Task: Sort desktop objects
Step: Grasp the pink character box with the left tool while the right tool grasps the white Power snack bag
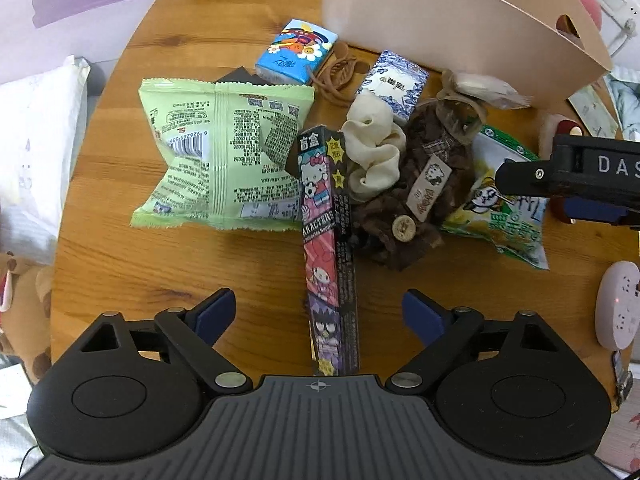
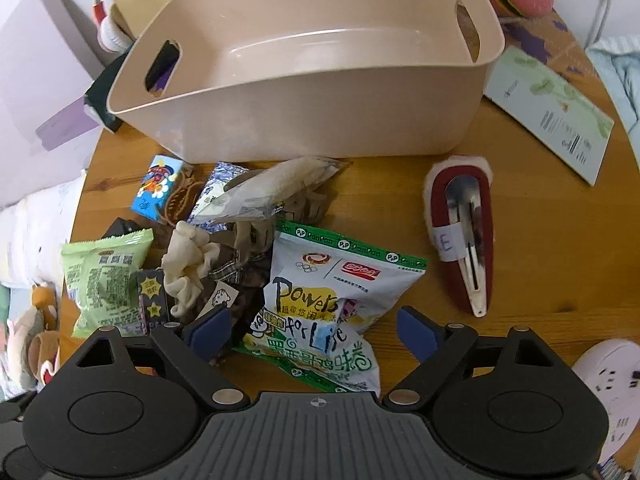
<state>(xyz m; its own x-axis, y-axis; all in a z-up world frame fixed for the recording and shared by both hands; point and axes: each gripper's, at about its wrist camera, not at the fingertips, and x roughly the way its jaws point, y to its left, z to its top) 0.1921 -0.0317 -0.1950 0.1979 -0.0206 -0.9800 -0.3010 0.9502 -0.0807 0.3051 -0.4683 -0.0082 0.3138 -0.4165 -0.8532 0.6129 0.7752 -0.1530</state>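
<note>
On the round wooden table (image 1: pixel 120 240) a heap of small items lies just in front of the beige bin (image 2: pixel 304 120), whose bare interior suggests the sorting has hardly begun. The left gripper (image 1: pixel 318 316) hangs with fingers spread wide on either side of the tall Hello Kitty box (image 1: pixel 328 240), apparently lined up so the narrow carton can be taken across its slim sides. The right gripper (image 2: pixel 314 330) is likewise apart, straddling the white snack bag (image 2: pixel 320 312), which rests against the brown fabric pouch (image 1: pixel 416 184). A green snack packet (image 1: pixel 224 156) touches the box's left side, while a red hair clip (image 2: pixel 464 236) lies well apart to the right, easy to reach alone
</note>
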